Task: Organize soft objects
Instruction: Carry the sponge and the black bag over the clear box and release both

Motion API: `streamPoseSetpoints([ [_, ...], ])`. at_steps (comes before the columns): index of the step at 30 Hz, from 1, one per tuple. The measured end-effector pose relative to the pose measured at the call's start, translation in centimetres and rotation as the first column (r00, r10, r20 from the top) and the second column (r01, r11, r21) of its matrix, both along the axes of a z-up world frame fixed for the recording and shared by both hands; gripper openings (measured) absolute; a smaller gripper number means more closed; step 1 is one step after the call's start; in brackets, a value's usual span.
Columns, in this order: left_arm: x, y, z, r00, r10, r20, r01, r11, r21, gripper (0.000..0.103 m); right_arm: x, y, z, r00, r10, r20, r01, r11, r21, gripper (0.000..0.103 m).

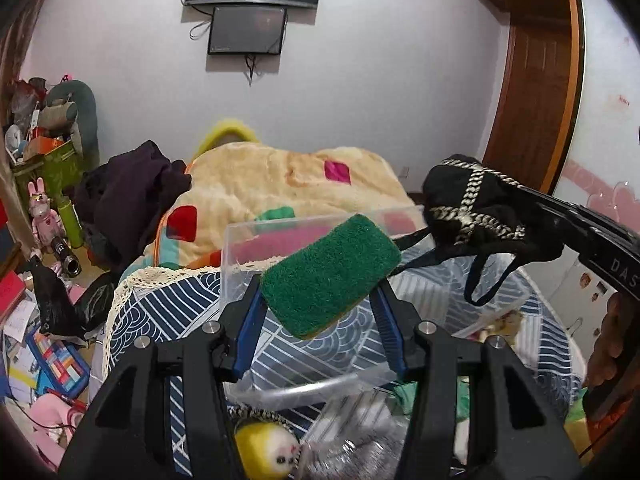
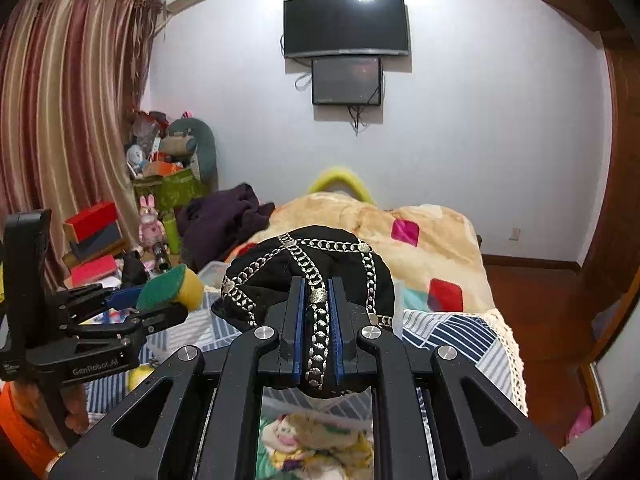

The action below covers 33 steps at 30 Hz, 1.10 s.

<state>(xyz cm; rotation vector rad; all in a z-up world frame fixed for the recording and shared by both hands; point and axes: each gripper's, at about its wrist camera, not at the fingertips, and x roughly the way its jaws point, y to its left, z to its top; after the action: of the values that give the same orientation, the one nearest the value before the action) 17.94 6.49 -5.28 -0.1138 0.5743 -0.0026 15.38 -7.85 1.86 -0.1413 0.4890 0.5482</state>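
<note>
My left gripper (image 1: 320,292) is shut on a green and yellow scouring sponge (image 1: 330,274), held in the air above a clear plastic box (image 1: 240,248) on the bed. My right gripper (image 2: 314,284) is shut on a black cloth cap with silver chain trim (image 2: 304,272), also held up. In the left wrist view the cap (image 1: 472,208) hangs at the right, over the box's far right corner, with a thin black strap dangling. In the right wrist view the left gripper and sponge (image 2: 170,286) are at the left, level with the cap.
The bed has a blue and white patterned sheet (image 1: 160,312) and a cream blanket (image 1: 280,176) with a dark purple garment (image 1: 132,196) on it. A small yellow plush (image 1: 264,452) and other soft items lie under the grippers. Cluttered floor and boxes (image 1: 36,340) at left.
</note>
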Motion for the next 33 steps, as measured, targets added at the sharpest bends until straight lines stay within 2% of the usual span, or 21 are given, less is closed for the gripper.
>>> streamPoseSetpoints([
  [6, 2.2, -0.8, -1.9, 0.996, -0.019, -0.09, 0.027, 0.996, 0.09, 0.052, 1.5, 0.5, -2.9, 0.995, -0.002, -0.102, -0.005, 0.998, -0.063, 0.01],
  [15, 3.6, -1.3, -3.3, 0.987, -0.031, -0.157, 0.044, 0.996, 0.079, 0.053, 3.1, 1.1, -4.8, 0.976, 0.008, -0.22, -0.038, 0.991, -0.131, 0.012],
  [17, 3.6, -1.4, -3.3, 0.988, -0.027, -0.155, 0.041, 0.995, 0.086, 0.054, 3.0, 1.0, -4.8, 0.975, 0.007, -0.222, -0.038, 0.99, -0.135, 0.014],
  [22, 3.1, -1.2, -2.9, 0.989, -0.03, -0.143, 0.039, 0.998, 0.058, 0.065, 2.8, 0.3, -4.3, 0.972, 0.019, -0.233, -0.045, 0.993, -0.107, 0.017],
  [24, 2.8, -1.2, -2.7, 0.99, -0.031, -0.139, 0.039, 0.997, 0.06, 0.065, 2.7, 0.3, -3.9, 0.973, 0.02, -0.231, -0.042, 0.995, -0.09, 0.025],
  [26, 2.3, -1.3, -2.4, 0.991, -0.034, -0.13, 0.043, 0.997, 0.065, 0.066, 2.5, 0.1, -3.5, 0.976, 0.019, -0.215, -0.036, 0.996, -0.077, 0.038],
  [33, -0.3, -1.0, 0.0, 0.997, -0.042, -0.06, 0.045, 0.998, 0.043, 0.074, 0.6, -0.6, -1.1, 0.991, 0.017, -0.135, -0.024, 0.999, -0.047, 0.046],
])
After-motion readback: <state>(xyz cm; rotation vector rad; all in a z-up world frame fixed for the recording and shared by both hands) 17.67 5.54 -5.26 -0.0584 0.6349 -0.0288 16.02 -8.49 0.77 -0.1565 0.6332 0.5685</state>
